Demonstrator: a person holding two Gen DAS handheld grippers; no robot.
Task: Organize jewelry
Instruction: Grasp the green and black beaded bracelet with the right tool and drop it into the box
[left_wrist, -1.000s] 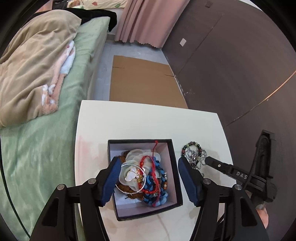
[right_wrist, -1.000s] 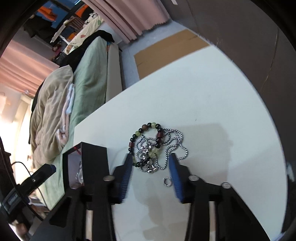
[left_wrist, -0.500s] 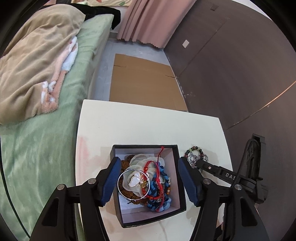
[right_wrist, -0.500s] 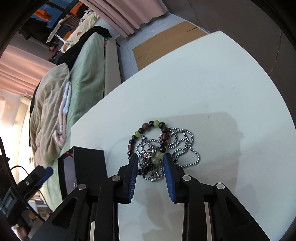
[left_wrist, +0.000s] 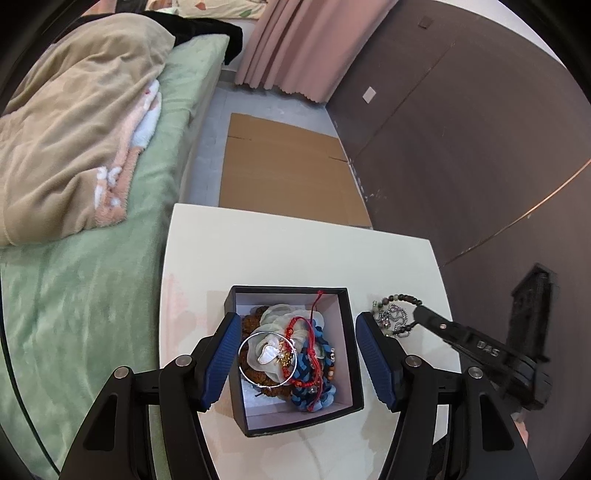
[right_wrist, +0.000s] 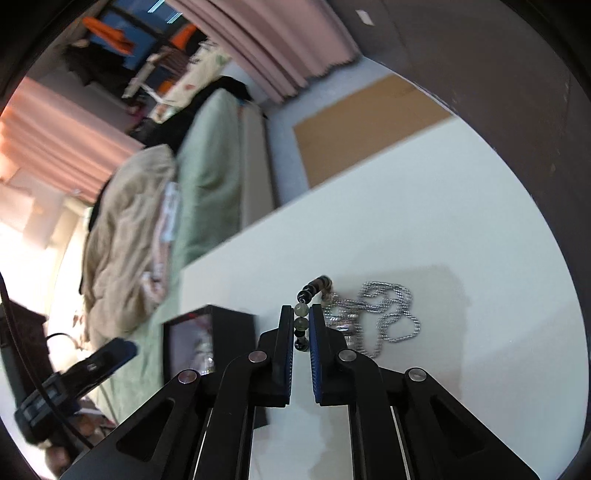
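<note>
A: What's the biggest thing here?

B: The white table (left_wrist: 280, 251), with the green bed (left_wrist: 74, 295) along its far-left side and a flat sheet of cardboard (left_wrist: 284, 173) on the floor beyond it.

A: And on the table?

B: A black box (left_wrist: 347, 354), open-topped with a pale lining. It's piled with jewelry: a brown beaded piece, a pale shell-like item, a blue braided band, a red cord bracelet (left_wrist: 306, 332) and a thin silver bangle (left_wrist: 267, 358) lying on top.

A: Where's the left gripper (left_wrist: 295, 358)?

B: Over the box, its blue pads spread apart, one above each side wall, gripping nothing.

A: And to the right of the box?

B: A beaded bracelet (right_wrist: 312, 291) of dark, green and brownish beads, tangled with a silver chain (right_wrist: 388, 314). The chain lies coiled on the tabletop just right of it.

A: The right gripper (right_wrist: 301, 325)?

B: Its jaws are closing, pinching a run of the bracelet's beads between the pads; the chain trails beside the right finger.
</note>
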